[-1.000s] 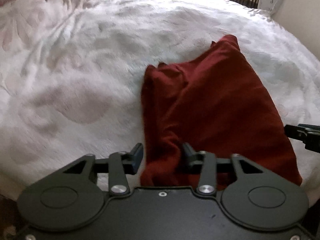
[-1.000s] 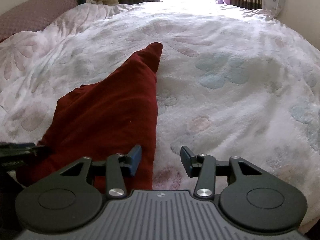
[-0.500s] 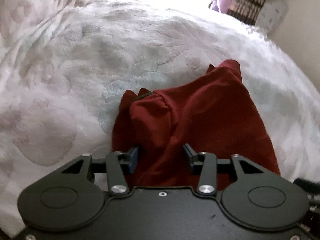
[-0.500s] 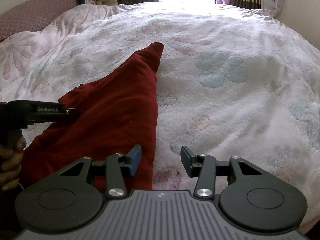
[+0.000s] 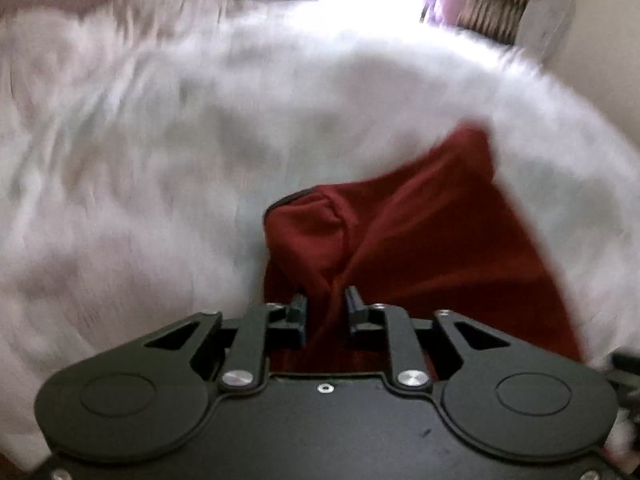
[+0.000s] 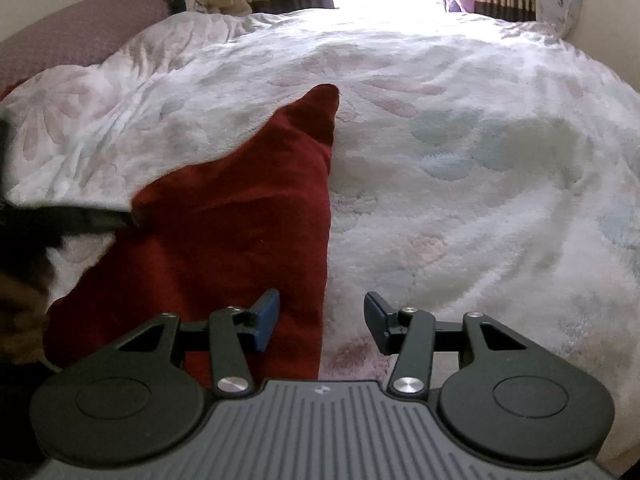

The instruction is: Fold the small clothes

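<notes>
Left and right wrist views of a fold in progress. The dark red garment [image 6: 240, 216] lies on the fluffy white floral blanket [image 6: 460, 168] that covers the bed, its narrow end pointing away from me toward the bright window. My left gripper [image 5: 326, 308] has its jaws drawn close together on a gathered ridge of the cloth at the near left edge; a raised fold with a visible seam [image 5: 320, 228] stands up just beyond the fingers. My right gripper [image 6: 320, 316] hangs with its jaws well apart, pinching nothing, straddling the garment's near right edge where red meets white. The left view is blurred, so fine detail there is uncertain. The cloth looks light, limp and soft: I judge it will sag and crease wherever unsupported and drag on the plush blanket rather than slide. The best holds are probably at hems and corners, with the right gripper taking the near right edge to match the left.
</notes>
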A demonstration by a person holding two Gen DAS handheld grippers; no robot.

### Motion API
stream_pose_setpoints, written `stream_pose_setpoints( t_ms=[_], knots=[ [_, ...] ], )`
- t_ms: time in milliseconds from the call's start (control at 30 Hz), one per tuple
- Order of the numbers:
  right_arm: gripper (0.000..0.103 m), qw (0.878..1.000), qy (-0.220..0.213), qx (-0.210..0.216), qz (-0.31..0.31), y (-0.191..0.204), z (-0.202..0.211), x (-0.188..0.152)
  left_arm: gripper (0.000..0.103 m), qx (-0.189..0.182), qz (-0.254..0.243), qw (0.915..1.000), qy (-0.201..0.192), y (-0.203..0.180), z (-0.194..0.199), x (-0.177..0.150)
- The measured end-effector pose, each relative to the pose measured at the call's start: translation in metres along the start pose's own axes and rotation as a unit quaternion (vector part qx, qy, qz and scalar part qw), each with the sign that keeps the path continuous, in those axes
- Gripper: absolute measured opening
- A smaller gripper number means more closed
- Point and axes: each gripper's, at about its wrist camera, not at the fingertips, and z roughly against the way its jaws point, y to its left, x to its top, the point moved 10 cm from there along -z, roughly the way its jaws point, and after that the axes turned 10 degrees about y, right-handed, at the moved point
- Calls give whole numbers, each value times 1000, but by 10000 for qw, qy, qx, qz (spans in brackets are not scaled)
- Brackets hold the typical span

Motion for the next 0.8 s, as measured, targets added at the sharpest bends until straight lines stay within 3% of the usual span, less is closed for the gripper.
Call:
stream_pose_setpoints(
  t_ms=[33,100,267,400,433,467,500,533,600,700,800],
  knots=[
    [57,10000,-15,39,-6,0,2,0,39,-22,129,9999,0,4,-3,-3],
    [57,9999,-69,140,-58,-1,7,3,46,-32,301,9994,-143,10,6,-1],
    [57,9998,-21,170,-36,4,2,2,47,321,265,9973,-607,27,33,25],
    [57,9999,5,146,3,8,1,0,48,-312,170,9992,-161,24,8,37],
    [57,9999,9,147,-2,8,1,0,47,-323,172,9993,-66,23,1,37],
    [57,9999,12,154,-12,8,1,0,45,-263,133,9996,9,21,-8,37],
    [57,9999,8,160,-21,8,1,-1,37,-204,64,9998,38,20,-16,39],
    [57,9999,6,162,-21,8,1,0,5,-102,30,9999,40,21,-23,41],
    [58,9999,17,165,-15,8,-1,0,4,-133,56,9999,23,22,-25,49],
    [58,9998,23,206,-34,9,-3,0,4,-47,54,9994,-339,25,-1,61],
    [59,9997,39,246,-51,11,-7,-2,7,41,-38,9997,-221,27,-7,62]
  ],
)
